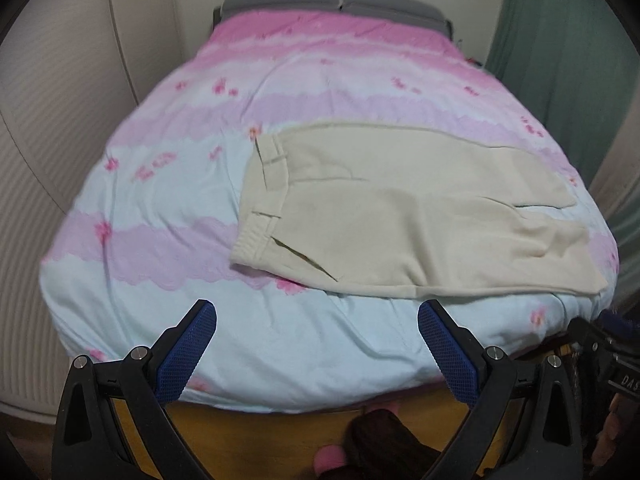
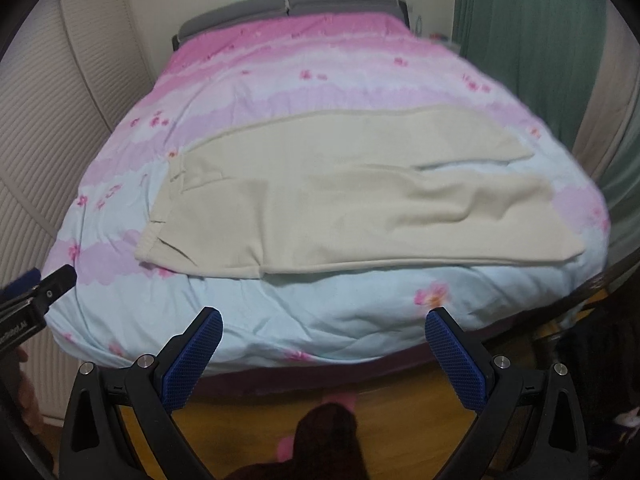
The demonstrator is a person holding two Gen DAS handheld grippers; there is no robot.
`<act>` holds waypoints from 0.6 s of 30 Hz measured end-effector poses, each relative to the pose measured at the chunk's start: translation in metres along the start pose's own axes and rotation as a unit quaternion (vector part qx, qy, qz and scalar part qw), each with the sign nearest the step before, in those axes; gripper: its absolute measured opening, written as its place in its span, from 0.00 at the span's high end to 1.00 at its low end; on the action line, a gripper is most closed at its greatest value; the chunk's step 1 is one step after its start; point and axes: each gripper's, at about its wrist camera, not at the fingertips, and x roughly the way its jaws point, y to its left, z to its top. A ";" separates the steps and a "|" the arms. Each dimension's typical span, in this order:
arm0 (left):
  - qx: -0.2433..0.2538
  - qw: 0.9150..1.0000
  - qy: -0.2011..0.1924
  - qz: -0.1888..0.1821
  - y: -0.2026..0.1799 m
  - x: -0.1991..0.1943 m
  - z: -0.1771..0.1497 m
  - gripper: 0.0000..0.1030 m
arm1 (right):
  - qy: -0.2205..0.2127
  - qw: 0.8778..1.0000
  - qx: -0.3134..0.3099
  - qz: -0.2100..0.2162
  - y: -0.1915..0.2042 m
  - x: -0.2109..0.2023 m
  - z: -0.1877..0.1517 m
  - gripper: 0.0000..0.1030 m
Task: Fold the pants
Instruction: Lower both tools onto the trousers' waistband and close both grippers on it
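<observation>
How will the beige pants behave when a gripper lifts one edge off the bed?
The pants will likely drape limply: wrinkles near the legs suggest soft fabric. They probably feel light, lying flat on the quilt. The thicker waistband may hang stiffer.

Near strip of the bed [image 1: 280, 352] between its front edge and the pants [image 1: 400, 216]: bare cover, open to both grippers. The bed's left part beside the waistband is likewise open. Pants cover the middle and right. Wall panels [image 1: 60, 120] bound the left side, a green curtain [image 2: 528, 40] the right, grey pillows [image 2: 288, 4] the far end.
</observation>
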 end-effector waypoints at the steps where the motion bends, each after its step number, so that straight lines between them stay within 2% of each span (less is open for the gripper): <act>1: -0.005 1.000 0.011 0.003 0.000 0.014 0.004 0.01 | 0.005 1.000 0.002 0.008 -0.002 0.009 0.002 0.01; 4: -0.028 0.998 0.053 0.005 0.001 0.058 0.015 0.05 | 0.041 0.999 -0.007 0.031 -0.008 0.057 0.019 0.04; 8: -0.072 0.994 0.088 0.008 0.012 0.106 0.022 0.06 | 0.088 0.995 -0.003 0.048 -0.015 0.104 0.033 0.07; 13: -0.105 0.986 0.133 0.010 0.022 0.155 0.024 0.06 | 0.129 0.991 0.016 0.042 -0.025 0.155 0.039 0.11; 18: -0.147 0.971 0.187 -0.003 0.037 0.205 0.019 0.11 | 0.169 0.982 0.071 0.052 -0.035 0.197 0.037 0.14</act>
